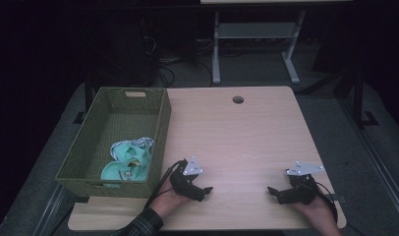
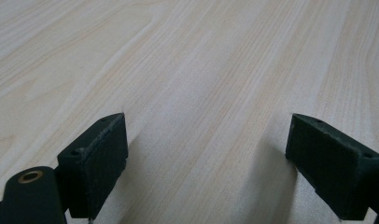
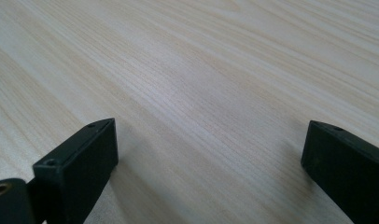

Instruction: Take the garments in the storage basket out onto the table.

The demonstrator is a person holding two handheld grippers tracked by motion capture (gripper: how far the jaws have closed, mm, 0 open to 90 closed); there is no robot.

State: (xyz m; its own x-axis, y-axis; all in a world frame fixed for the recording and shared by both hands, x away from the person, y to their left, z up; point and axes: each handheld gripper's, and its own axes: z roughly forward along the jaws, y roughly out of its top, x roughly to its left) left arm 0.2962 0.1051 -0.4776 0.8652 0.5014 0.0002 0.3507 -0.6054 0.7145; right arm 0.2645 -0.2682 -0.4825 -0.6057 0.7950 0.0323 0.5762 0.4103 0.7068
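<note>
A green woven basket point(image 1: 158, 129) stands at the left edge of the wooden table point(image 1: 237, 142). Inside it lies a bundle of teal and white cloth point(image 1: 128, 160). My left gripper point(image 1: 201, 191) rests low on the table near the front edge, just right of the basket's front corner, pointing right. Its jaws stand wide apart over bare wood, and so the left gripper point(image 2: 206, 154) is open and empty. My right gripper point(image 1: 275, 192) sits at the front right, pointing left toward the other one. In its own view the right gripper point(image 3: 208, 163) is open with only table grain between the jaws.
A round cable hole point(image 1: 238, 100) is in the table near its far edge. Beyond the table, a white desk frame point(image 1: 256, 44) and cables lie on the dark floor. Bare wood stretches between the two grippers and across the table's middle.
</note>
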